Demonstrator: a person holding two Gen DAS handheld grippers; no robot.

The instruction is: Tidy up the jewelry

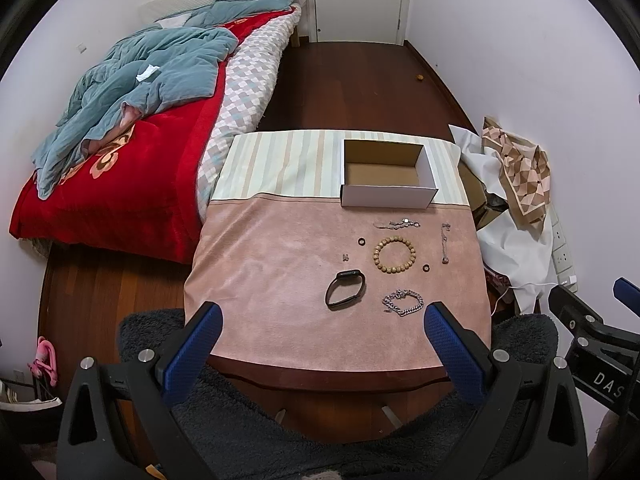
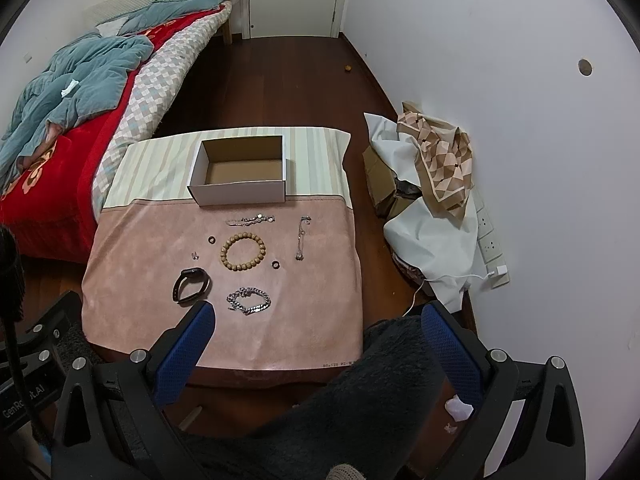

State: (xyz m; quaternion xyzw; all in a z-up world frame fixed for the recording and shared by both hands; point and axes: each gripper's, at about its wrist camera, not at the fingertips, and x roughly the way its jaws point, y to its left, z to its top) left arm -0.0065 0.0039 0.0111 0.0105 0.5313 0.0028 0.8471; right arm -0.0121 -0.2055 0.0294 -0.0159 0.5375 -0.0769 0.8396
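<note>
The jewelry lies spread on the pink cloth of the counter (image 1: 256, 280), ahead of both claws: a wooden bead bracelet (image 1: 395, 255) in the middle; a silver chain bracelet (image 1: 403, 303) nearest, just beyond the left claw (image 1: 324, 322); a black band watch (image 1: 345, 289) beside it; two small dark rings (image 1: 361, 241) (image 1: 426, 268) flanking the beads; thin silver chains (image 1: 398, 223) (image 1: 444, 242) farther off; the open cardboard box (image 1: 387, 172), with nothing in it, stands beyond them all. Both claws hang released, fingers wide apart, holding nothing; the right claw (image 2: 318, 326) sits over the counter's near edge. Partial lettering reads "DAS" and "GenRo…t.AI" on the claws' bodies. A bed (image 1: 120, 184) lies to the left, a patterned scarf (image 2: 442, 160) to the right.
</note>
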